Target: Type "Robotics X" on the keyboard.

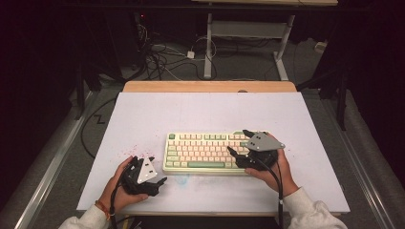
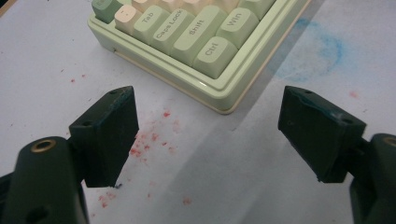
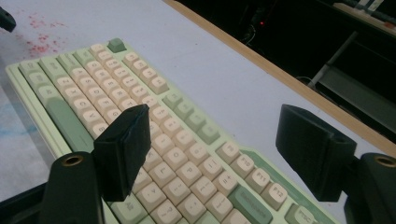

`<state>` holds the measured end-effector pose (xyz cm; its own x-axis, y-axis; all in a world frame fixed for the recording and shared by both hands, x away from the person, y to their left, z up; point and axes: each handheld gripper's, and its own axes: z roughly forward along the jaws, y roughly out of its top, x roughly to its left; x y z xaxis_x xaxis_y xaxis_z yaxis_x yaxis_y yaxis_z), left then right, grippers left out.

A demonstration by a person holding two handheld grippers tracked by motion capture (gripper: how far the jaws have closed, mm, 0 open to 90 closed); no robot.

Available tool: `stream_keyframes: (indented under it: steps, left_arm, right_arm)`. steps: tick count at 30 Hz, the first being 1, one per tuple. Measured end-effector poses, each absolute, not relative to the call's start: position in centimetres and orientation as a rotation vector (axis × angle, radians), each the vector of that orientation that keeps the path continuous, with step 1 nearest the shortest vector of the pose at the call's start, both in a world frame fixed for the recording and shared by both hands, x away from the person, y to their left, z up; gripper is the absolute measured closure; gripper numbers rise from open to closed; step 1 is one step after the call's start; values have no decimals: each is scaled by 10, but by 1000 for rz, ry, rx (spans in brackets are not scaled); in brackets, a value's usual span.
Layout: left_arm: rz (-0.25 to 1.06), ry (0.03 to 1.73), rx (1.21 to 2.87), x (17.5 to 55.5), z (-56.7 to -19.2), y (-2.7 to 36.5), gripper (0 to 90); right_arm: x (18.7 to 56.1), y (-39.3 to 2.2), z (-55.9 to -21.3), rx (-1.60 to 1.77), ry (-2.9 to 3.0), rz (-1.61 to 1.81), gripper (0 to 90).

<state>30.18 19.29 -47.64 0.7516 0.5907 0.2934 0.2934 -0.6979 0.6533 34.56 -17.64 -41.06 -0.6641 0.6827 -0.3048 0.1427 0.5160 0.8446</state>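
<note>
One green and cream keyboard (image 1: 203, 152) lies flat on the white table (image 1: 210, 114), a little below the middle of the high view. Two hands hold two grippers. The left gripper (image 1: 160, 175) sits in the lower left of that view, just beside the keyboard's left end but not touching it. Its jaws are spread wide with nothing between them. The right gripper (image 1: 239, 142) is over the keyboard's right end. Its jaws are spread wide too, above the keys, and pinch nothing. Red specks (image 2: 149, 140) and one blue smudge (image 2: 313, 51) mark the table by the keyboard's corner.
</note>
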Motion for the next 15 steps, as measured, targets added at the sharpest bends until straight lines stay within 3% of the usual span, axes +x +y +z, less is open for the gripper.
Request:
stream_keyframes:
  steps: [9, 15]
  left_arm:
    - [682, 670, 2336, 301, -473, 194, 191]
    - [677, 691, 2280, 300, -468, 196, 245]
  right_arm:
    - [332, -195, -414, 690, 2080, 1103, 266]
    - [324, -210, -420, 713, 2068, 1076, 266]
